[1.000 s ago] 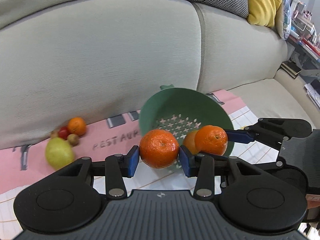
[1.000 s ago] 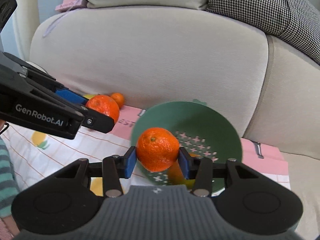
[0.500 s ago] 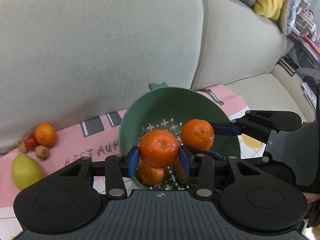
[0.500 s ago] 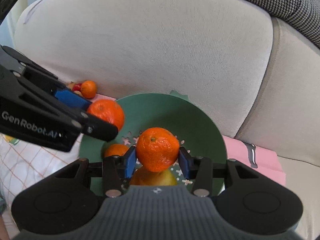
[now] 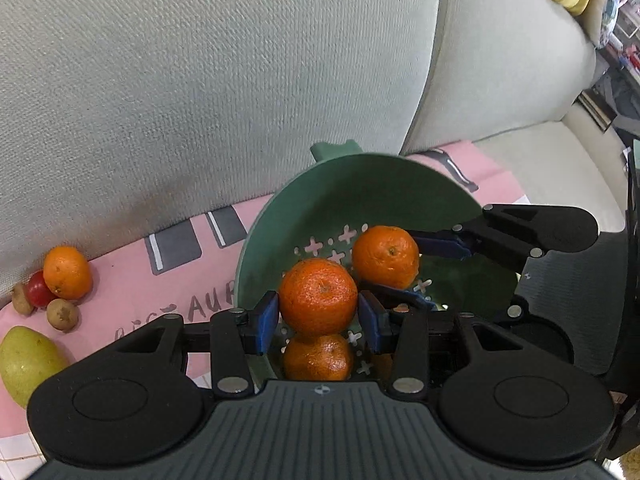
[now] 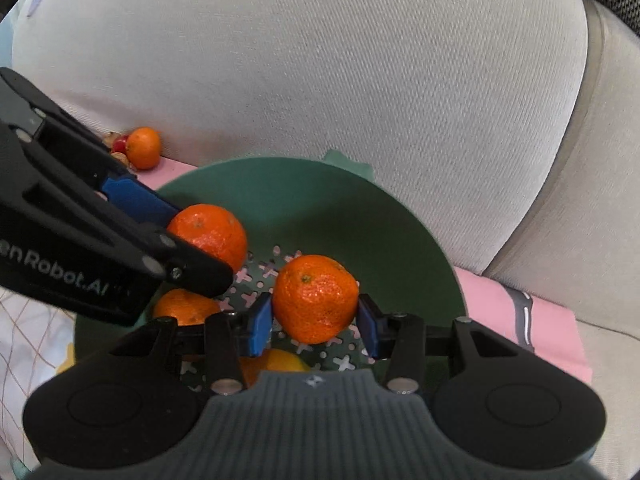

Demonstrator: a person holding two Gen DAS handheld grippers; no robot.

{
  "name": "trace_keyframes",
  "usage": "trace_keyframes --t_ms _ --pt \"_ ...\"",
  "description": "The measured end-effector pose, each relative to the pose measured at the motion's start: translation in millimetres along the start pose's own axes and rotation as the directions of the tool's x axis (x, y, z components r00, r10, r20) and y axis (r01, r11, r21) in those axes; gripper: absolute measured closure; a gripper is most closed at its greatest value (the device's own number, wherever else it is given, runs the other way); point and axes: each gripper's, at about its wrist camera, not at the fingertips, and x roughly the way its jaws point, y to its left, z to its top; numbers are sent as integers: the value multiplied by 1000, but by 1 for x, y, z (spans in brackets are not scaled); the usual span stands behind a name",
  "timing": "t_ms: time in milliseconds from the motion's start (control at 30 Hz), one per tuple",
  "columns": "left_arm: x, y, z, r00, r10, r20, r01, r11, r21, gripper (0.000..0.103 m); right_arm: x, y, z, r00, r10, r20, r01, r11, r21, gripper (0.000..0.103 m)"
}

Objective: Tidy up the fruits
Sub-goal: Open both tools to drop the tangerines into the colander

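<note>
Two mandarins are in hand. The left mandarin (image 5: 318, 296), at the centre of the left wrist view, is clamped between the blue pads of the left gripper (image 5: 318, 318); the right mandarin (image 6: 315, 298) sits the same way in the right gripper (image 6: 315, 320), centre of the right wrist view. Both tongs are narrowed firmly on their fruit. A second ago the green colander (image 5: 360, 184) lay ahead of the fingers with only its far wall showing; now both grippers have tipped downward and come over it, so its perforated floor fills the middle of each frame and the held fruit hangs inside the rim line. Another orange (image 5: 318, 356) already rests in the colander directly below the left mandarin, with more orange fruit partly hidden behind the right gripper's fingers. The carry looks finished and release seems next, though dropping straight onto the fruit beneath may send a mandarin rolling. At the far left of the left wrist view a loose orange (image 5: 67, 272), a small red fruit (image 5: 37, 294), two brown fruits and a pear (image 5: 28, 362) lie on the pink mat (image 5: 132, 280) against the sofa (image 5: 200, 80), not yet sorted.
</note>
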Motion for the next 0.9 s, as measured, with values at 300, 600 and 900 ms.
trace_keyframes --t_ms 300,600,900 --pt "15 -12 6 997 59 -47 -56 997 58 55 17 -6 0 999 21 -34 -21 1000 7 60" --pt "19 -15 8 995 82 -58 -78 995 67 54 29 -9 2 998 28 -49 -28 1000 13 60" --pt "18 -18 7 995 88 -52 -84 993 79 50 17 -7 -2 1000 9 -22 -8 1000 13 48"
